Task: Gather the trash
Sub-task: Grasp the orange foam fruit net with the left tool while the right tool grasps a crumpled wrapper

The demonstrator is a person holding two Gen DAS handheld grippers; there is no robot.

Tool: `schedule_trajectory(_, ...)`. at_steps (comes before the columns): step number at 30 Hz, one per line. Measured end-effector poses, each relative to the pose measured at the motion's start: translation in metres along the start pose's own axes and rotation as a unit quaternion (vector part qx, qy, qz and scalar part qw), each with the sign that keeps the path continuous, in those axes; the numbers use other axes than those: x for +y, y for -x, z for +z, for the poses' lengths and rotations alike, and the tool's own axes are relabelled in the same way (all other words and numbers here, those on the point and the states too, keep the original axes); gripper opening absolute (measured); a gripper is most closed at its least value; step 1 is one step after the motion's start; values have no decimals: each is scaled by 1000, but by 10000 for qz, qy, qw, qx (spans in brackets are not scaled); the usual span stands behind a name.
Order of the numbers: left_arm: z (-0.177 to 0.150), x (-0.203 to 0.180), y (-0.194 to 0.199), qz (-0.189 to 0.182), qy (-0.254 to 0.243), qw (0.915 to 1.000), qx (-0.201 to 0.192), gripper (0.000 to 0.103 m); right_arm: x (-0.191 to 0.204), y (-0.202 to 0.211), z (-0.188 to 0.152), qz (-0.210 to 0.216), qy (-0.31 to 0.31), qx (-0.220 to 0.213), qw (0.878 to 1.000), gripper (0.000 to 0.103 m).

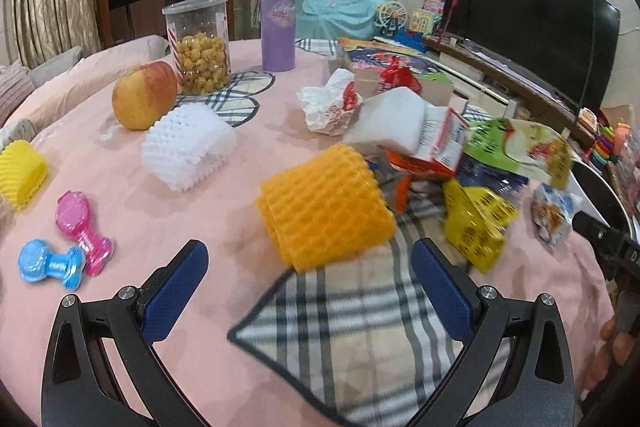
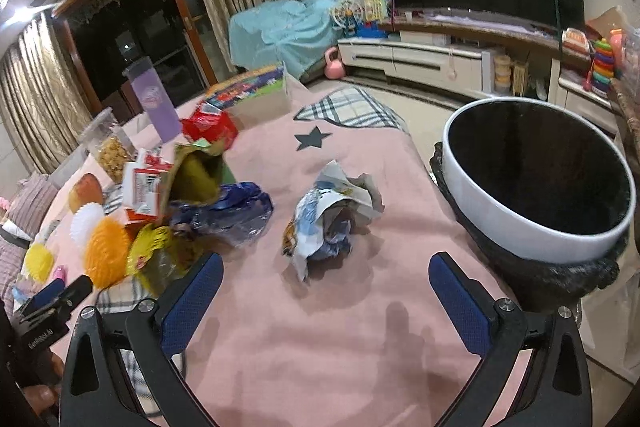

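My left gripper (image 1: 310, 261) is open above the pink tablecloth, with an orange foam fruit net (image 1: 325, 203) just beyond its fingertips, untouched. A white foam net (image 1: 188, 151) and a yellow foam net (image 1: 22, 173) lie to the left. Crumpled paper (image 1: 328, 103), cartons and wrappers (image 1: 476, 227) are piled to the right. My right gripper (image 2: 326, 273) is open too, and a crumpled blue-white wrapper (image 2: 330, 215) lies a little ahead of it. A white-rimmed bin with a black liner (image 2: 500, 227) stands off the table's right edge. A blue wrapper (image 2: 228, 213) lies left of the crumpled one.
An apple (image 1: 144, 95), a jar of popcorn (image 1: 200, 47) and a purple bottle (image 1: 278, 19) stand at the back. Pink and blue toy dumbbells (image 1: 68, 251) lie at the left. A checked mat (image 1: 360, 327) lies under my left gripper. A TV (image 1: 528, 27) and toys fill the right side.
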State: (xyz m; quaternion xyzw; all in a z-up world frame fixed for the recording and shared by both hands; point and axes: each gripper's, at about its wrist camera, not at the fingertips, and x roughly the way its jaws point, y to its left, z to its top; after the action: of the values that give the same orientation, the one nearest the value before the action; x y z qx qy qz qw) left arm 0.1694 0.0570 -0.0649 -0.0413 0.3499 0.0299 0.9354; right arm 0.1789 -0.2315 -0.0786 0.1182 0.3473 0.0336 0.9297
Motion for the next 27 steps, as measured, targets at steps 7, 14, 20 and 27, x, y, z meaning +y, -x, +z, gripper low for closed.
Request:
schedule_trajectory(7, 6, 4, -25, -146, 85, 9992, 355, 84, -8, -27, 7, 53, -101, 367, 9993, 58)
schedule_trajectory(14, 1, 1, -24, -509, 36, 9973, 522, 26, -6, -23, 3, 359, -48, 384, 9986, 15)
schedule_trajectory(20, -16, -5, 3, -773, 6, 9957, 510, 20, -8, 1, -6, 546, -23, 290, 9981, 10)
schedule_trajectory(27, -31, -33, 37, -1182, -237, 9917, 446, 18, -21, 27, -12, 617, -120, 145, 9979, 8)
